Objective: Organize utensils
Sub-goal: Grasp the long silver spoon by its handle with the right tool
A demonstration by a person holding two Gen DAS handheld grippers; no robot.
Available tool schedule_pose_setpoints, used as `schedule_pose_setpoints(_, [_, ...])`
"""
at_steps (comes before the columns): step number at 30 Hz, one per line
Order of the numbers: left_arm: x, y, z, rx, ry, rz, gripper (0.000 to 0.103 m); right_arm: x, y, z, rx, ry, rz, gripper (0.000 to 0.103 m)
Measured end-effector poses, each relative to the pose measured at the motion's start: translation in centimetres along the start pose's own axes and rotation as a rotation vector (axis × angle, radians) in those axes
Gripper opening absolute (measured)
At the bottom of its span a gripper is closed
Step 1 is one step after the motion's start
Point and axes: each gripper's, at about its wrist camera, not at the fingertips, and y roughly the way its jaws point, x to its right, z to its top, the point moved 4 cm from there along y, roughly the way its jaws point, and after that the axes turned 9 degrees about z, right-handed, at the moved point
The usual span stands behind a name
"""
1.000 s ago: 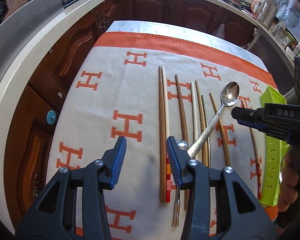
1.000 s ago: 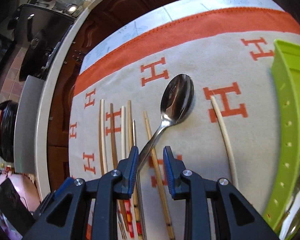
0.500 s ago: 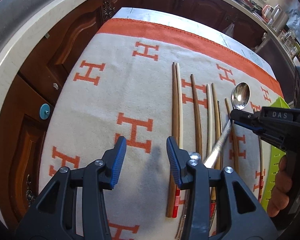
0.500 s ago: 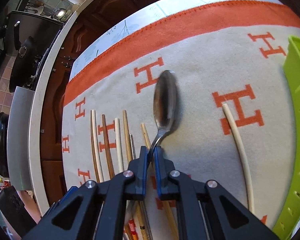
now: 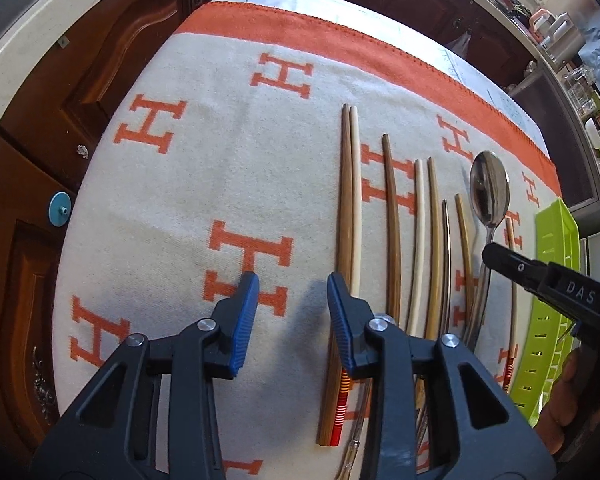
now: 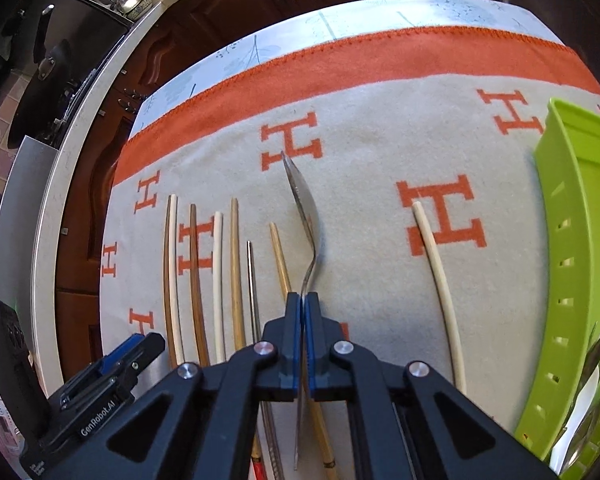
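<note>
My right gripper (image 6: 304, 300) is shut on the handle of a steel spoon (image 6: 306, 208), which is turned on its edge just above the cloth; the spoon (image 5: 489, 196) and that gripper (image 5: 496, 254) also show in the left wrist view. Several wooden and pale chopsticks (image 5: 392, 216) lie side by side on the cream cloth with orange H marks (image 5: 204, 184); in the right wrist view they (image 6: 236, 276) lie left of the spoon. A single pale chopstick (image 6: 440, 284) lies to its right. My left gripper (image 5: 290, 282) is open and empty above the cloth, left of the chopsticks.
A lime-green perforated utensil tray (image 6: 576, 240) stands at the right edge of the cloth with some cutlery (image 6: 592, 364) in it; it also shows in the left wrist view (image 5: 556, 264). Dark wooden cabinets (image 5: 84, 80) and a white counter edge (image 5: 40, 32) lie to the left.
My right gripper closed on the spoon's handle and the spoon turned from flat onto its edge. My left gripper drifted left and forward and stayed open.
</note>
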Motion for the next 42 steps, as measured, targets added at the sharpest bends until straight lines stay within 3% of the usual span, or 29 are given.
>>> schedule_pose_setpoints(4, [0.1,0.0,0.2,-0.019,-0.001,0.000,0.032,0.5,-0.2,-0.3,-0.013,0.016,0.019,0.002])
schedule_pose_setpoints(9, [0.0,-0.7,0.6,-0.026,-0.027,-0.066,0.032,0.8,-0.5,-0.7,-0.021,0.020,0.021,0.002])
schedule_pose_setpoints(14, [0.8,-0.5,0.7,-0.040,-0.003,-0.060,0.032,1.1,-0.7,-1.0,-0.024,0.033,0.034,0.002])
schedule_pose_setpoints(22, [1.5,0.3,0.5,-0.035,0.039,0.013,0.032,1.2,-0.8,-1.3,-0.024,0.031,0.036,0.002])
schedule_pose_setpoints(33, [1.5,0.3,0.3,-0.020,0.055,0.057,0.031,1.3,-1.0,-1.5,-0.025,0.027,0.039,0.002])
schedule_pose_setpoints(36, [2.0,0.3,0.1,-0.014,0.077,0.085,0.026,1.3,-1.0,-1.5,-0.024,0.021,0.038,0.002])
schedule_pose_setpoints(39, [3.1,0.4,-0.3,0.008,0.132,0.184,0.022,1.3,-1.0,-1.6,-0.020,0.015,0.037,0.002])
schedule_pose_setpoints(42, [3.8,0.3,-0.5,0.021,0.142,0.204,0.013,1.3,-0.8,-1.6,-0.019,0.010,0.031,0.002])
